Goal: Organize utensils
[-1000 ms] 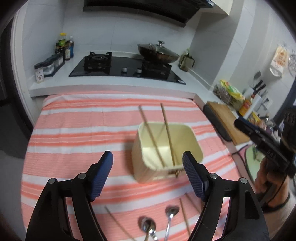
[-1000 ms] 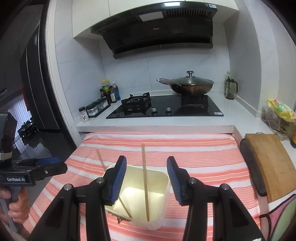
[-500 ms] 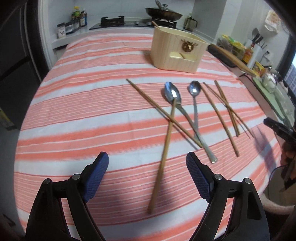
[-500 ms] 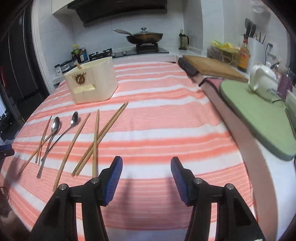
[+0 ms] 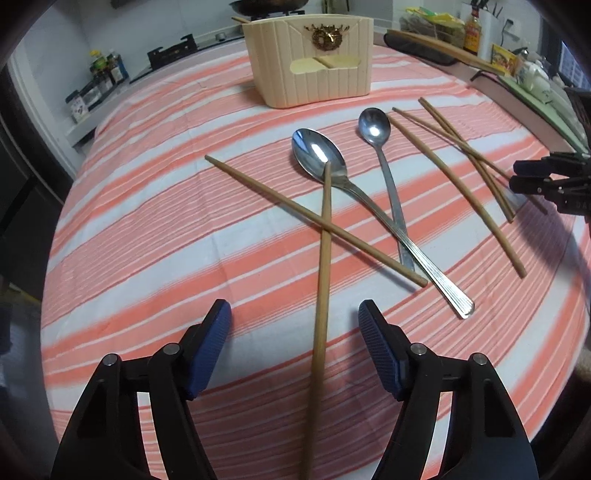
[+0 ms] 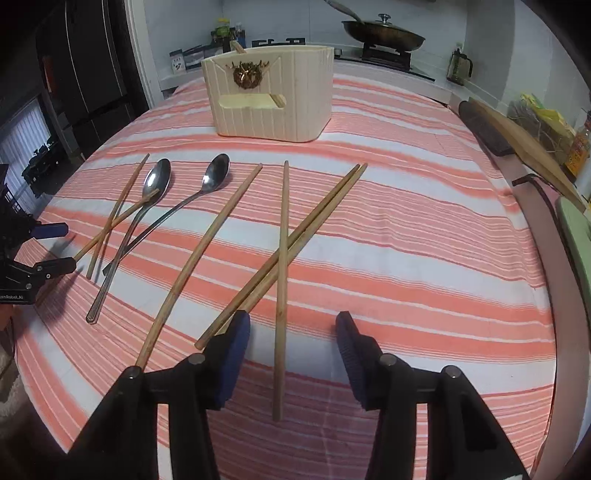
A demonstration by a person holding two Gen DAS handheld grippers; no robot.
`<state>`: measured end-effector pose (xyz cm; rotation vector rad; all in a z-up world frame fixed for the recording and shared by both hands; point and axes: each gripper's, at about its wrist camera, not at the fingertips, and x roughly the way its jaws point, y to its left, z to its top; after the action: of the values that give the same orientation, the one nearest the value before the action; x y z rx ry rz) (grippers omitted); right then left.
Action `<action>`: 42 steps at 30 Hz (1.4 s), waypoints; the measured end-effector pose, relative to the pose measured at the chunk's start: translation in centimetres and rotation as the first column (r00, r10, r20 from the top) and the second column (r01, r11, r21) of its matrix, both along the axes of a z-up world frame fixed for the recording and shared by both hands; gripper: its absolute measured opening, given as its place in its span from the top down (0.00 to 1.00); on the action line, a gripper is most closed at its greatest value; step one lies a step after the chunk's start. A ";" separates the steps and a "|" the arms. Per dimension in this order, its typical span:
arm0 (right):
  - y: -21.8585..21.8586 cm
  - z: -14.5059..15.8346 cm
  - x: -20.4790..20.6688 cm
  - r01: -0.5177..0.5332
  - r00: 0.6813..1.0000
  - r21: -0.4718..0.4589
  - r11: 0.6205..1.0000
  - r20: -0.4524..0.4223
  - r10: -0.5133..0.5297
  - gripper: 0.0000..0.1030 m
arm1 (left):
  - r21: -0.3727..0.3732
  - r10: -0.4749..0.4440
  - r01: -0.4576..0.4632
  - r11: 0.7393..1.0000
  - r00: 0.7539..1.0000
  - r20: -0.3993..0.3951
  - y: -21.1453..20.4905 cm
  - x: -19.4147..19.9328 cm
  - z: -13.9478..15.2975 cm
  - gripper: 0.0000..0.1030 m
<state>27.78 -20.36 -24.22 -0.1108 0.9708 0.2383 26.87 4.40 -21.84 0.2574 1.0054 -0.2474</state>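
A cream utensil holder (image 5: pixel 314 66) (image 6: pixel 269 96) stands at the far side of the striped cloth, with chopsticks in it. In front of it lie a large spoon (image 5: pixel 317 155) (image 6: pixel 157 179), a small spoon (image 5: pixel 375 123) (image 6: pixel 216 171) and several wooden chopsticks. My left gripper (image 5: pixel 293 328) (image 6: pixel 59 247) hovers low over the near end of one chopstick (image 5: pixel 323 258). That stick lies between the closing jaws, and the pads are clear of it. My right gripper (image 6: pixel 291 332) (image 5: pixel 515 176) likewise straddles another chopstick (image 6: pixel 282 280), its jaws closing without touching it.
Behind the cloth is a hob with a lidded wok (image 6: pixel 382 33) and spice jars (image 5: pixel 92 88). A wooden cutting board (image 6: pixel 517 144) and a green mat (image 6: pixel 578 240) lie at the right edge. Crossed chopsticks (image 6: pixel 295 240) run just left of my right gripper.
Both grippers dropped from above the holder to low over the cloth's near side. Each now has a chopstick between its jaws, and both pairs of jaws stand narrower than half a second ago.
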 end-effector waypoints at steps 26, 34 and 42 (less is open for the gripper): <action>-6.5 -1.1 -3.5 0.354 0.932 -0.072 0.933 0.112 -0.345 0.94 | -0.279 0.485 -0.470 0.838 0.874 -0.017 4.4 -1.6 -0.9 0.95; -6.8 -1.1 -4.0 0.330 0.934 -0.016 0.944 0.148 -0.324 0.36 | -0.240 0.409 -0.400 0.885 0.913 -0.013 4.0 -0.8 -0.8 0.54; -7.4 -1.9 -3.1 0.296 0.950 -0.010 0.955 0.113 -0.293 0.34 | -0.126 0.393 -0.389 0.913 0.920 0.006 3.6 0.8 -1.7 0.14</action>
<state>24.64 -27.77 -26.07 -0.0027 0.8677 -0.0557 27.66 7.96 -23.58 -0.0553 0.9846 0.0614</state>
